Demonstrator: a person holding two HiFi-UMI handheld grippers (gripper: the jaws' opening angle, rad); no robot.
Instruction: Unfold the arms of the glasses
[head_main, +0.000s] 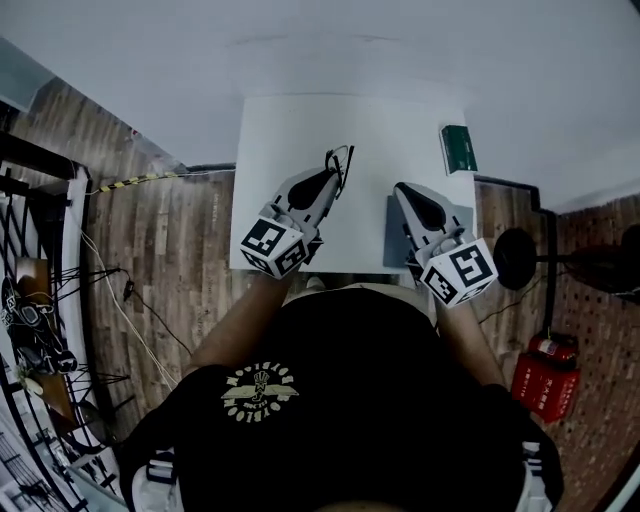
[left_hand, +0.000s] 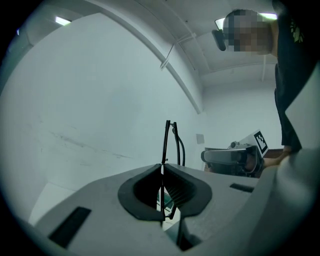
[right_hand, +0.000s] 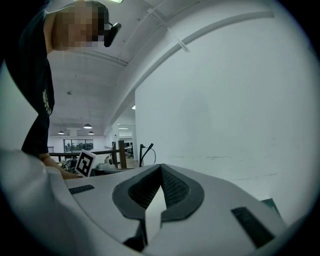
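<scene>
Both jaws of the left hand-held gripper are pinched on the glasses, gripping a thin black part of the frame edge-on; the rest of the frame stands up past the tips, clear of the surface; the right hand-held gripper is closed tight with nothing between its jaws, level with the left one, near the glasses but apart from them

As for progress, the glasses are picked up and steadied, which looks like the first half of the job; no arm can be seen swung out, though the frame is too thin and too edge-on to be sure how the arms lie; the unfolding itself seems not yet begun, since the free gripper is on nothing; what is left is likely for it to open, take an arm and swing it out, then do the same with the other arm

Around them, a green box lies at the far right edge of the surface, well off; a grey pad sits just under the right gripper; a dark stand and a red box are down on the floor at the right; nothing stands between the two grippers
</scene>
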